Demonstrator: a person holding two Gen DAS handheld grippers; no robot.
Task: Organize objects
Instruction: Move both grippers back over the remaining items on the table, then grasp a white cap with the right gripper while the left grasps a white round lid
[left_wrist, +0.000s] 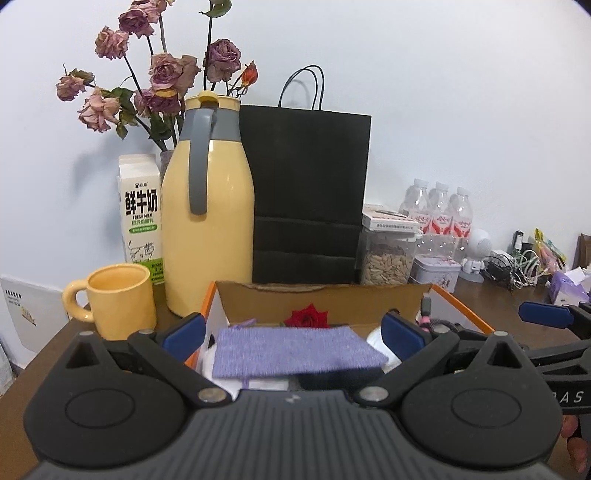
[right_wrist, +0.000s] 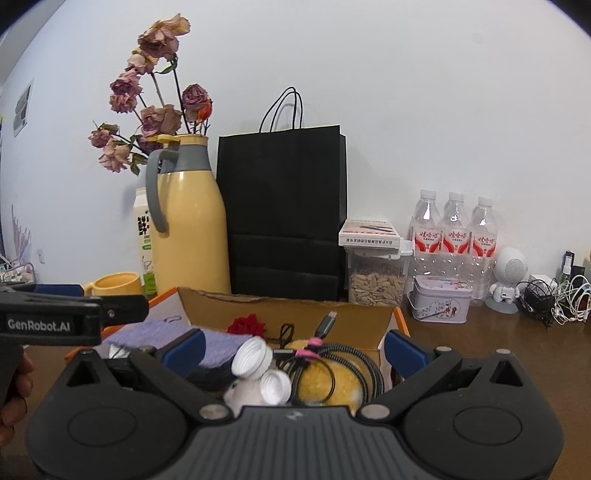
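Note:
An open cardboard box (left_wrist: 325, 295) with orange edges stands on the brown table. Its contents include a purple knitted cloth (left_wrist: 295, 350) and a red rose head (left_wrist: 308, 316). My left gripper (left_wrist: 293, 334) is open just above the box, its blue pads either side of the cloth without touching it. In the right wrist view the box (right_wrist: 288, 306) also holds two white caps (right_wrist: 253, 358), a coiled black cable (right_wrist: 343, 354) with a pink tie, and a yellow fluffy lump (right_wrist: 332, 380). My right gripper (right_wrist: 294, 350) hangs open over these and holds nothing.
Behind the box stand a yellow jug (left_wrist: 207, 221), a yellow mug (left_wrist: 118, 299), a milk carton (left_wrist: 140, 214), a black paper bag (left_wrist: 306, 192), a seed jar (left_wrist: 386, 258), a tin (left_wrist: 436, 271) and water bottles (left_wrist: 439, 210). Tangled chargers (right_wrist: 554, 299) lie far right.

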